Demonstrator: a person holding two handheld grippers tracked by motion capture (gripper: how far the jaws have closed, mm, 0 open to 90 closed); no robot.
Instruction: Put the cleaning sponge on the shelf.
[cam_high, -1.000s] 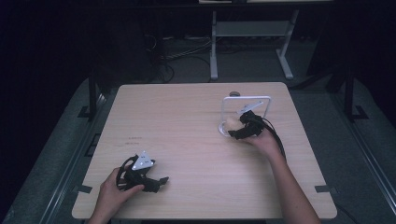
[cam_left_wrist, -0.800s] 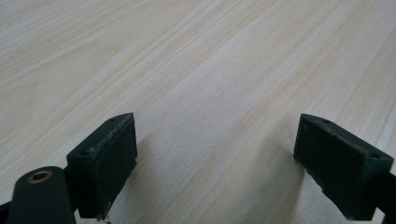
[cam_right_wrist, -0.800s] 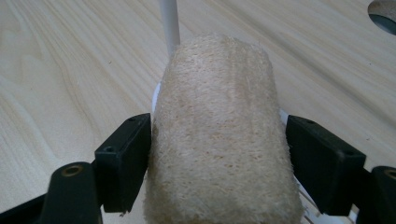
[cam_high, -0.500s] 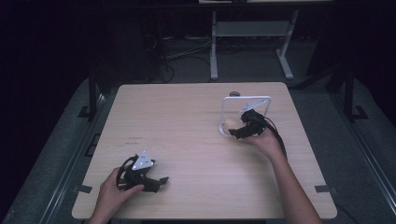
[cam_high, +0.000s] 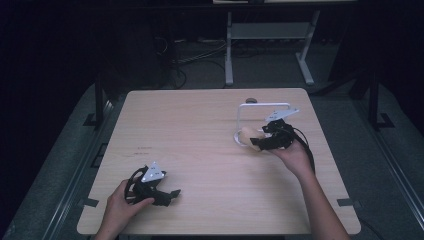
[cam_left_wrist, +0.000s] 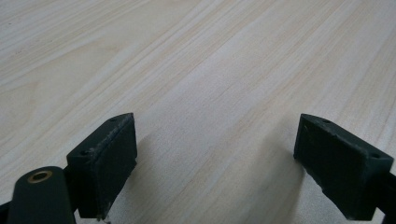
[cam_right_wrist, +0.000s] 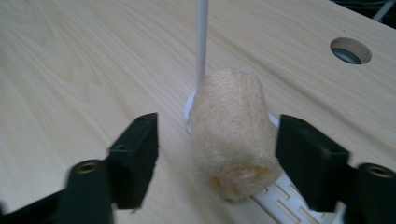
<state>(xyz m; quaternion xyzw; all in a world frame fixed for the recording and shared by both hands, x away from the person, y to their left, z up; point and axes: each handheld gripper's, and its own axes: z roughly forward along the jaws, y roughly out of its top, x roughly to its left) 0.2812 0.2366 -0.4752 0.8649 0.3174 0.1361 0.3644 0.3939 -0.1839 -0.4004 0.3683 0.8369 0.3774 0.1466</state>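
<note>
Bracketing a pale loofah-like sponge roll (cam_right_wrist: 232, 140), the right gripper (cam_right_wrist: 217, 158) has its jaws spread on either side of it, the right pad near touching, the left one apart, nothing clamped yet; the roll lies on the slotted base of a white wire stand (cam_high: 265, 106) at the far right of the table (cam_high: 200, 130), right beside the stand's thin upright rod; judged risk: a closing squeeze on so soft and round a body may roll or squirt it sideways, and the uneven gap means one pad would meet it first and shove it against the rod; the light stand could tip or skid if the roll drags on it; left gripper (cam_left_wrist: 215, 154) rests low at the near left corner, jaws wide apart over bare wood, holding nothing, so it steadies no stand; surface: light wood-grain top, smooth, with a round grommet hole (cam_right_wrist: 350, 50) beyond the stand; room: dark, grey floor, a white frame's legs and loose cables (cam_high: 190, 65) behind the table.
</note>
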